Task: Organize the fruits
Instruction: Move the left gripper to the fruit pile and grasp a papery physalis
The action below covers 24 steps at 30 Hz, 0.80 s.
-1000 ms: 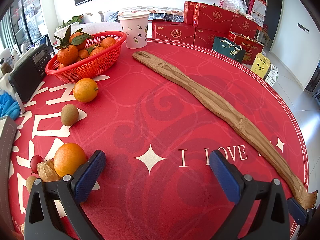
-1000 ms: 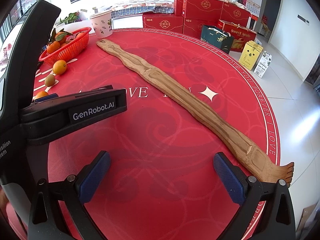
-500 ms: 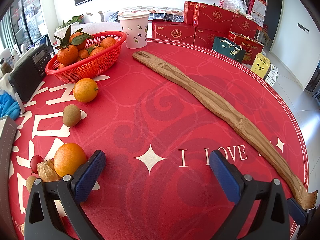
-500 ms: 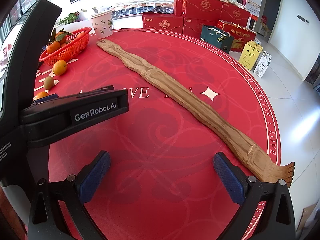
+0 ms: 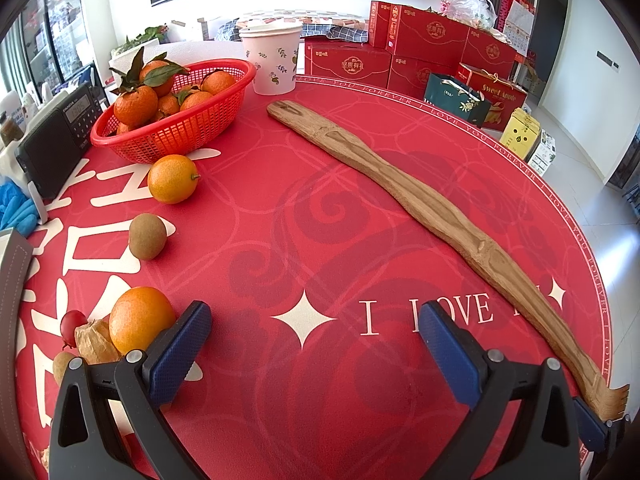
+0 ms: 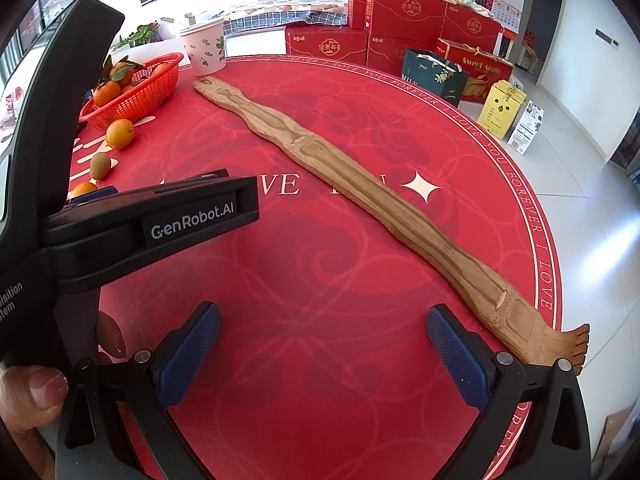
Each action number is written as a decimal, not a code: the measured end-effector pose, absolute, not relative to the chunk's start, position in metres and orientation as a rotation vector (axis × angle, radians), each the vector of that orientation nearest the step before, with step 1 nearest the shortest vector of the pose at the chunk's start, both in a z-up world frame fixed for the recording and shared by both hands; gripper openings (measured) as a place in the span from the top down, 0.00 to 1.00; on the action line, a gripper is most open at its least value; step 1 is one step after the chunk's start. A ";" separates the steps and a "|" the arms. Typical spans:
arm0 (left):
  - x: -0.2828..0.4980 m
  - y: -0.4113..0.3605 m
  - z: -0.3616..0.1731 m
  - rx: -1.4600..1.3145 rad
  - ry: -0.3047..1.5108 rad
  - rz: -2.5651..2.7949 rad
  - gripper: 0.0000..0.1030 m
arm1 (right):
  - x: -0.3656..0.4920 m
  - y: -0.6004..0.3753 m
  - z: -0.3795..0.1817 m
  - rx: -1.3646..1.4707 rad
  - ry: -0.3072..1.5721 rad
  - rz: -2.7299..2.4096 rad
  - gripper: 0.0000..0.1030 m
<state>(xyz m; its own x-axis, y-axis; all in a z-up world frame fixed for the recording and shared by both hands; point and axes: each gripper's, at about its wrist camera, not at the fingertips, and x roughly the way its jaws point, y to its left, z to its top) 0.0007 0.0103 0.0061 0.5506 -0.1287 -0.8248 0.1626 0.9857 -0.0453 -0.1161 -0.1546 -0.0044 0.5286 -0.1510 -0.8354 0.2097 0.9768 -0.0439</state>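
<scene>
Red mesh basket (image 5: 176, 128) at far left of my left view, piled with leafy tangerines (image 5: 136, 104). In front of it on the red counter (image 5: 320, 380): a smooth orange (image 5: 173, 179), a fuzzy brown kiwi (image 5: 147, 236), then a larger orange (image 5: 142, 318) beside a papery husk fruit (image 5: 94, 340). The kiwi has crept slightly right of its spot a second ago; all else unchanged. Long wavy wooden back-scratcher (image 5: 440, 216) runs diagonally at right. Left gripper (image 5: 312, 356) and right gripper (image 6: 322, 358) both spread wide, holding nothing.
</scene>
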 end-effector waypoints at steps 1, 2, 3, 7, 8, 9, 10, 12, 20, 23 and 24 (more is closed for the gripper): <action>0.000 0.018 0.012 0.018 0.974 -0.179 0.00 | -0.116 -0.155 -0.005 0.063 0.991 -0.213 0.00; -0.004 0.024 0.019 0.006 0.969 -0.191 0.00 | -0.116 -0.155 -0.005 0.061 0.991 -0.210 0.00; -0.013 0.032 0.027 0.006 0.955 -0.211 0.00 | -0.116 -0.156 -0.005 0.061 0.991 -0.208 0.00; -0.058 0.079 0.062 0.020 0.847 -0.232 0.00 | -0.116 -0.156 -0.005 0.063 0.994 -0.209 0.00; -0.069 0.092 0.067 0.022 0.825 -0.240 0.00 | -0.116 -0.156 -0.005 0.064 0.995 -0.210 0.00; -0.081 0.106 0.072 0.035 0.805 -0.246 0.00 | -0.116 -0.156 -0.005 0.064 0.995 -0.211 0.00; -0.093 0.118 0.073 0.058 0.787 -0.238 0.00 | -0.116 -0.155 -0.005 0.065 0.995 -0.213 0.00; -0.115 0.141 0.069 0.113 0.765 -0.200 0.00 | -0.116 -0.155 -0.005 0.066 0.994 -0.216 0.00; -0.147 0.179 0.024 0.162 0.833 -0.100 0.00 | -0.117 -0.154 -0.005 0.072 0.988 -0.230 0.00; -0.143 0.178 0.013 0.165 0.872 -0.097 0.00 | -0.118 -0.154 -0.005 0.069 0.981 -0.227 0.00; -0.141 0.176 0.009 0.170 0.873 -0.092 0.00 | -0.118 -0.154 -0.005 0.069 0.980 -0.226 0.00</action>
<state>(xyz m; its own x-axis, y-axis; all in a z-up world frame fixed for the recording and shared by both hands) -0.1413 0.1763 0.0088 0.6399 -0.0109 -0.7684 0.1499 0.9825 0.1109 -0.1177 -0.1536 -0.0051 0.5357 -0.1585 -0.8294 0.2205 0.9744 -0.0438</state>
